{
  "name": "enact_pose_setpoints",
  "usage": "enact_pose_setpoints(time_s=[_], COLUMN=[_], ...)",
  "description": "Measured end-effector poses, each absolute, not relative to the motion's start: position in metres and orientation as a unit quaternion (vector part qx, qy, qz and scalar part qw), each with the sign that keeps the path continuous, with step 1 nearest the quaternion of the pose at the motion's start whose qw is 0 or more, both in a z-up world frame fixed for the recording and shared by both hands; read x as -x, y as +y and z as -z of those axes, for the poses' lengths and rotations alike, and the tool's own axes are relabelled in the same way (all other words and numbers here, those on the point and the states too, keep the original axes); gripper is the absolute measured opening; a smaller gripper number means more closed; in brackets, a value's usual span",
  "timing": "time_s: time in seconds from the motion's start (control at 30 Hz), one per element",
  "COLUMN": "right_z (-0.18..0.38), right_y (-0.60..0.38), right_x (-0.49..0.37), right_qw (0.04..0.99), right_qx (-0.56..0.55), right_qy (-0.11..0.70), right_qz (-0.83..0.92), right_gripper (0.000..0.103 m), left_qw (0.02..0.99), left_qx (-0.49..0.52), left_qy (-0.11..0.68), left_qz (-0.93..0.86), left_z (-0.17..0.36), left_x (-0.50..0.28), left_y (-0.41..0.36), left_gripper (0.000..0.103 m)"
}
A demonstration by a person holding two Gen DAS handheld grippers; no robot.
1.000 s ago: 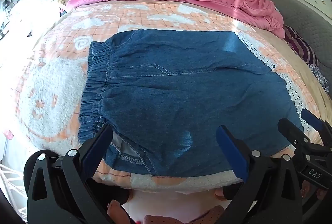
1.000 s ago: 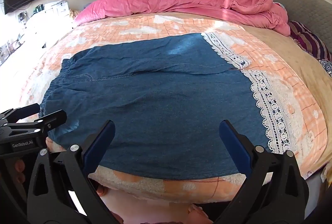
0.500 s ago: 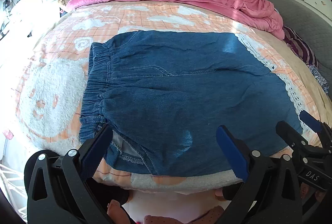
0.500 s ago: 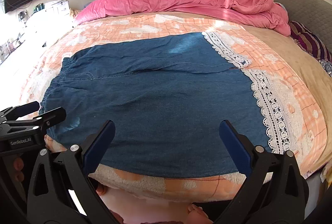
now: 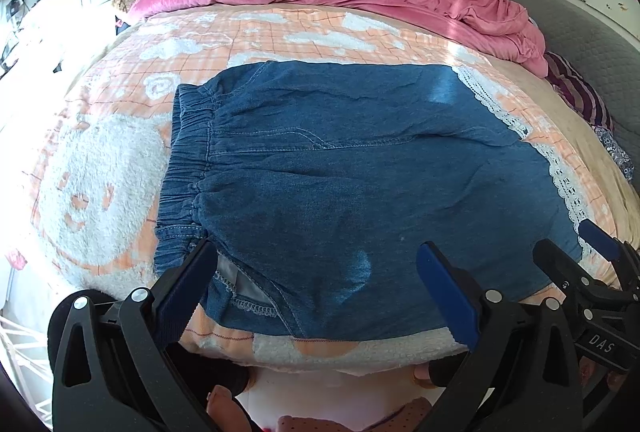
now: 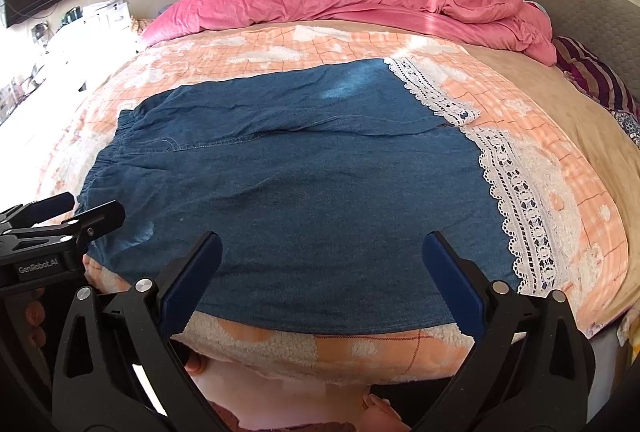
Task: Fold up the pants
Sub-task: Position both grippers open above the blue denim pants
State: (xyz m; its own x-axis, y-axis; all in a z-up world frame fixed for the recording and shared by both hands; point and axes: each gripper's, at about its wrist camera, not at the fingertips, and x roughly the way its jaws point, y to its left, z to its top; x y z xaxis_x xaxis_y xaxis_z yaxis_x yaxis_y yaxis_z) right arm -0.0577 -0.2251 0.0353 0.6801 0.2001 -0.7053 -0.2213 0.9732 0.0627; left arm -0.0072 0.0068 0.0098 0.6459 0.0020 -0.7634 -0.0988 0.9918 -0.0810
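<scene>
Left wrist view: blue denim lace-hemmed pants (image 5: pixel 360 168) flat on peach fleece blanket (image 5: pixel 100 168).
Handling: soft, limp; I'd pinch the near edge.
Left gripper (image 5: pixel 316 284): spread wide, empty.
Right gripper (image 6: pixel 320 272): likewise.

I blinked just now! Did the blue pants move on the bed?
No. The pants lie in the same spot on the peach blanket, waistband beside the same white patch.

Almost nothing has changed: the denim pants (image 5: pixel 360 168) sit a touch farther from the left gripper (image 5: pixel 316 280) than a second ago, both grippers remaining spread.
</scene>
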Motion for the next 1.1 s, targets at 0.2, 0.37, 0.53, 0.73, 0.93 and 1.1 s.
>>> enact_pose_setpoints(time_s=[0.2, 0.37, 0.53, 0.73, 0.93, 1.1], right_z=[-0.036, -0.037, -0.037, -0.038, -0.038, -0.039], right_y=[-0.225, -0.225, -0.225, -0.224, -0.222, -0.22], right_x=[0.059, 0.06, 0.06, 0.06, 0.056, 0.045], right_qw=[0.916, 0.917, 0.917, 0.917, 0.917, 0.916], right_qx=[0.015, 0.014, 0.015, 0.017, 0.02, 0.02], right_qy=[0.384, 0.383, 0.383, 0.382, 0.383, 0.385], right_qz=[-0.114, -0.113, -0.112, -0.111, -0.111, -0.111], right_gripper=[0.095, 0.095, 0.095, 0.095, 0.095, 0.095], left_qw=[0.906, 0.907, 0.908, 0.908, 0.907, 0.905], left_qx=[0.058, 0.057, 0.057, 0.057, 0.057, 0.055], left_qy=[0.418, 0.416, 0.414, 0.415, 0.416, 0.421], left_qz=[-0.026, -0.027, -0.027, -0.027, -0.027, -0.022], left_z=[-0.011, -0.013, -0.014, -0.015, -0.015, -0.013], left_x=[0.01, 0.011, 0.013, 0.013, 0.012, 0.002], left_y=[0.007, 0.005, 0.005, 0.005, 0.006, 0.007], left_gripper=[0.099, 0.099, 0.099, 0.099, 0.099, 0.099])
